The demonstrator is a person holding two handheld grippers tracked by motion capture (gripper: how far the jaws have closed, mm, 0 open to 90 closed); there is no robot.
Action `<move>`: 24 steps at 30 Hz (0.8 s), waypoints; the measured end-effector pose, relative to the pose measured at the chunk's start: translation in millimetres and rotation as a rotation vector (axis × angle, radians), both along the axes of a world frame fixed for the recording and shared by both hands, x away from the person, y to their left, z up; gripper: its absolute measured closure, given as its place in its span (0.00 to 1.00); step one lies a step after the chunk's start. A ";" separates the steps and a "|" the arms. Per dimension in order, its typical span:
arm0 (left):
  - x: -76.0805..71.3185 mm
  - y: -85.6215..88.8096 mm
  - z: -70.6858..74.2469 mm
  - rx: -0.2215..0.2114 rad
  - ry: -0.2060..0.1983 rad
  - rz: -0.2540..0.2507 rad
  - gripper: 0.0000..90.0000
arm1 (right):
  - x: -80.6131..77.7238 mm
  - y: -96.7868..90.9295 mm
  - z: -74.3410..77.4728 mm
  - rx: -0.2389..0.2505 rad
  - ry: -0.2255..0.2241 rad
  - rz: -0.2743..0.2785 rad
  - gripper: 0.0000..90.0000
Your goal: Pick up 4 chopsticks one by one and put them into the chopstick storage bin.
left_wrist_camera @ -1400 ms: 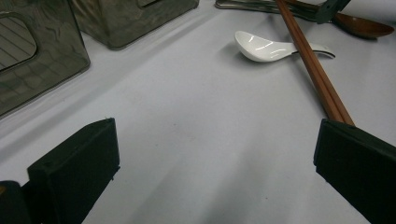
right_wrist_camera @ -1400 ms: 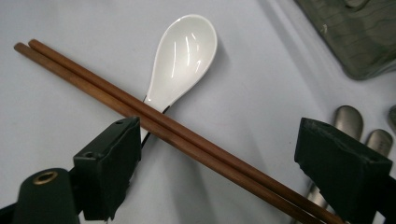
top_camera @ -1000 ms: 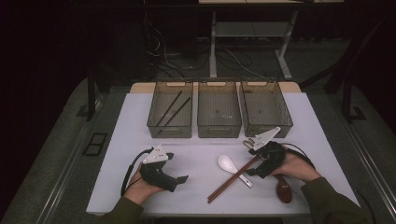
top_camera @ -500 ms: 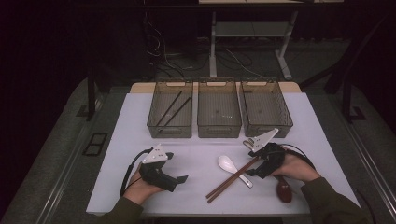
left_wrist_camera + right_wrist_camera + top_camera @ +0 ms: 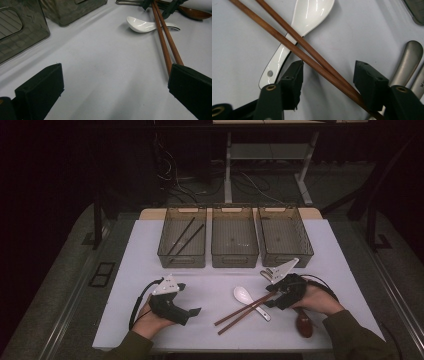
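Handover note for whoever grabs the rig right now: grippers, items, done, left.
Right gripper: jaws have just been closing around the brown chopsticks, pads not yet pressing; chopsticks lie across the white spoon on the table.
Left gripper: open, holding nothing, resting on the table.
Done: a dark chopstick pair already lies in the left bin. Middle bin and right bin look empty.
Left: probably finish the grasp and bin the brown chopsticks; then the white spoon, the wooden spoon and the metal handles.

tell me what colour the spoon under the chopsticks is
White, glossy spoon; clearest in the right gripper view.
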State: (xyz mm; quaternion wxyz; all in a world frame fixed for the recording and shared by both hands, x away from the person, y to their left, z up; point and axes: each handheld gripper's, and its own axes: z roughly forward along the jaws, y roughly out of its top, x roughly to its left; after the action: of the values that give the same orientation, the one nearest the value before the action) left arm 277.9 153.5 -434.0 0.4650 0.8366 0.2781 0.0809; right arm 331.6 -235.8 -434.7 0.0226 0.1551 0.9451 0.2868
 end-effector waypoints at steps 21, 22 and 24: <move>0.0 0.9 0.6 0.003 -0.002 0.001 0.00 | -1.9 -6.1 1.9 -0.020 0.007 0.021 0.73; 0.2 0.8 0.5 0.002 -0.001 0.000 0.00 | -2.1 -6.3 1.9 -0.020 0.010 0.022 0.75; 0.1 0.5 0.4 0.002 -0.002 -0.001 0.00 | -2.2 -6.5 1.8 -0.022 0.014 0.027 0.77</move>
State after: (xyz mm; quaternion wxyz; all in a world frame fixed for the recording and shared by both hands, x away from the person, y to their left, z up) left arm 277.9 154.0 -433.6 0.4644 0.8371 0.2773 0.0816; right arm 329.5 -242.2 -432.9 0.0139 0.1443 0.9503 0.2754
